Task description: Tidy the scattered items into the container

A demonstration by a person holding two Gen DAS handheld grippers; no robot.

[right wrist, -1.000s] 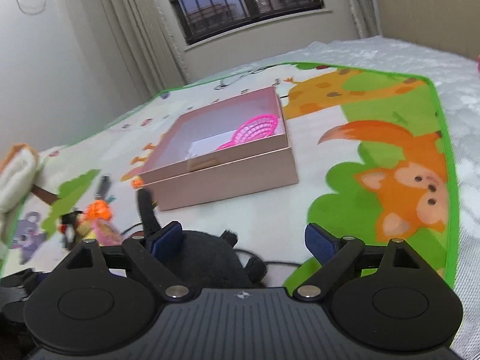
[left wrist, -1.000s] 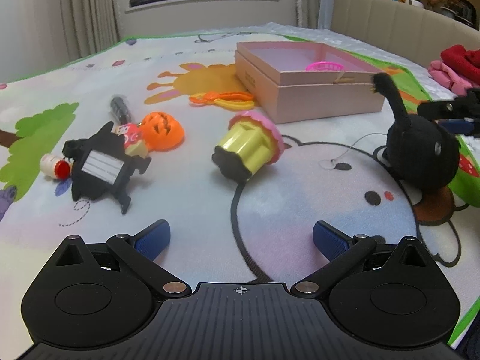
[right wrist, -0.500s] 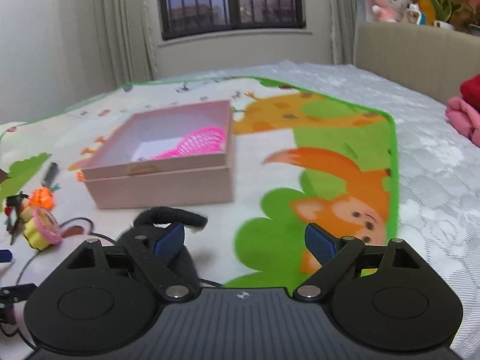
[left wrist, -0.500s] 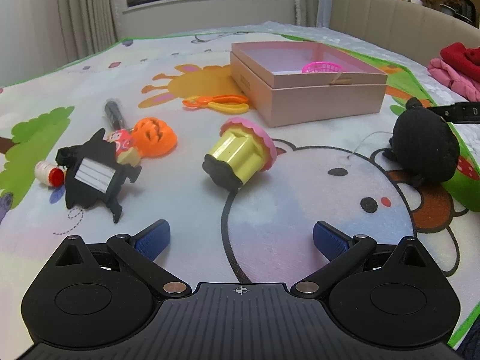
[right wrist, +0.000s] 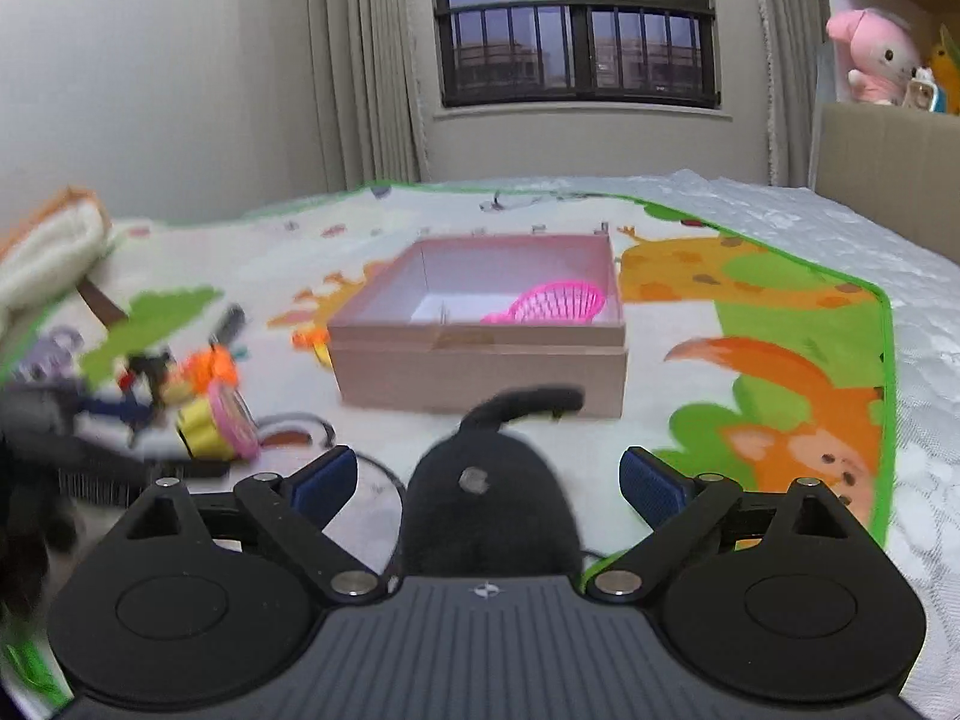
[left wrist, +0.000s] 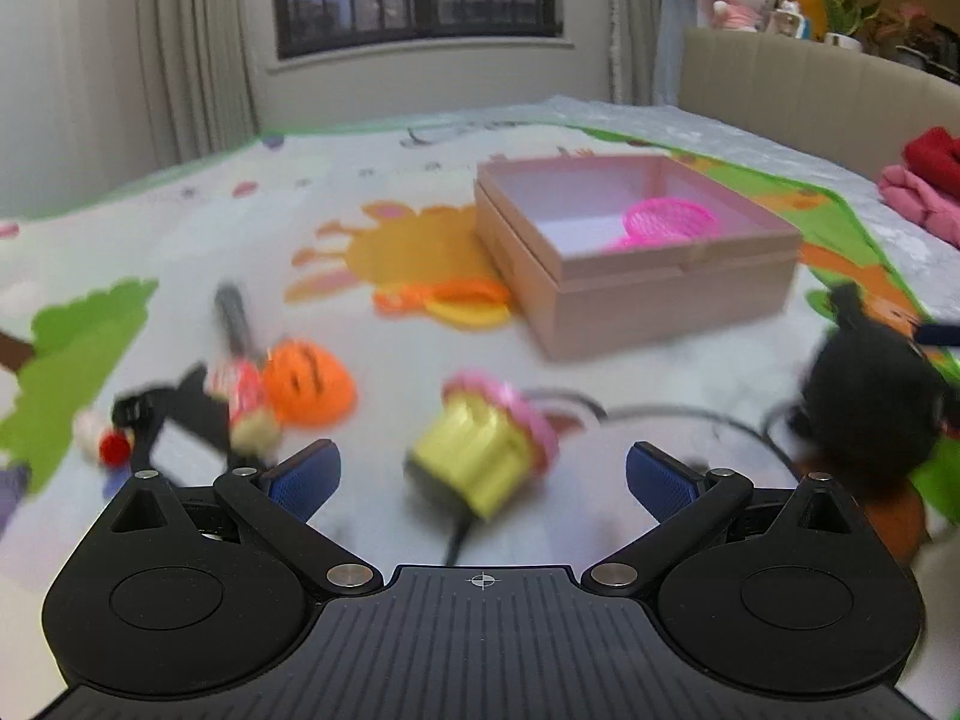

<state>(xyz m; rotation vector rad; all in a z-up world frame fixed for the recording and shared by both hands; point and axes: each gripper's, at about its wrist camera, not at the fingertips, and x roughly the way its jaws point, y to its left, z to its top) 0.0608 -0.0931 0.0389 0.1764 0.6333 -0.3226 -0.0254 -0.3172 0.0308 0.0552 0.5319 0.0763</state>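
An open pink box (left wrist: 660,294) (right wrist: 480,372) stands on the play mat with a pink mesh scoop (left wrist: 669,222) (right wrist: 558,300) inside. A yellow cupcake toy (left wrist: 480,456) with a pink top lies on its side, just ahead of and between the fingers of my left gripper (left wrist: 480,474), which is open and not touching it. A black plush (right wrist: 486,510) (left wrist: 864,402) with a raised tail sits between the fingers of my right gripper (right wrist: 489,480). Its jaws are opening, with a gap on both sides of the plush.
Left of the cupcake lie an orange pumpkin toy (left wrist: 306,390), a black tag (left wrist: 180,426), a marker (left wrist: 234,318) and a red-capped bottle (left wrist: 108,444). An orange and yellow clip (left wrist: 450,303) lies by the box. Folded red and pink clothes (left wrist: 924,180) sit far right.
My left gripper has come forward, so the cupcake toy now sits between its fingers. The right gripper has rolled level and shifted, so the black plush is now centred between its fingers.
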